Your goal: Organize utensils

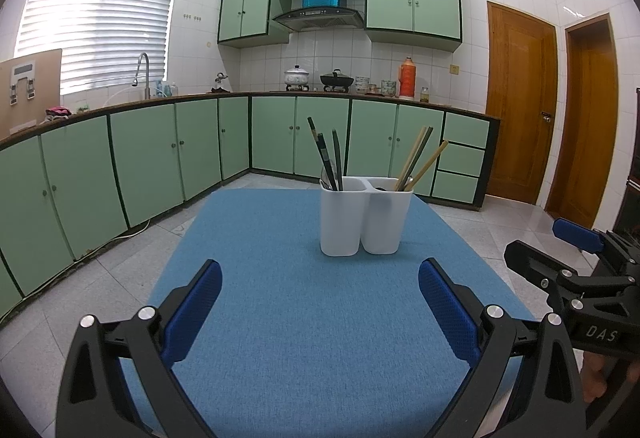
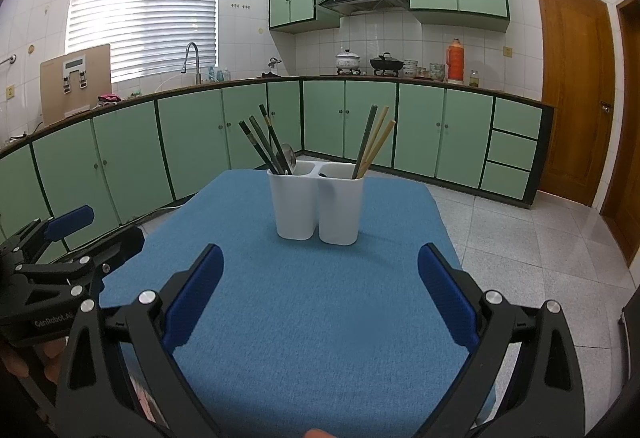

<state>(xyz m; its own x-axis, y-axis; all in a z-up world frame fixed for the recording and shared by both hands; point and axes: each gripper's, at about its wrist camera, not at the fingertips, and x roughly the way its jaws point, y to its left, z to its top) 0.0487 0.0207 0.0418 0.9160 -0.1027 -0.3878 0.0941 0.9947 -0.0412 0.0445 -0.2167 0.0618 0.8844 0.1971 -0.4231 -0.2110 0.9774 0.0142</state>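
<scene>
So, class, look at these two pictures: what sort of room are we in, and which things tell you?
A home kitchen, most likely. Green cabinets run under a counter, a range hood hangs above pots on a stove, and a sink faucet stands by the window.

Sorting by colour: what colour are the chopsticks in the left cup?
Dark chopsticks, black-green; clearest in the right wrist view.

only two bits readable: "das" in white on the black body of the right gripper (image 1: 576, 258), seen from the left wrist, and "genrobot.ai" on the left gripper (image 2: 80, 234), seen from the right wrist. everything else too blurry.
</scene>
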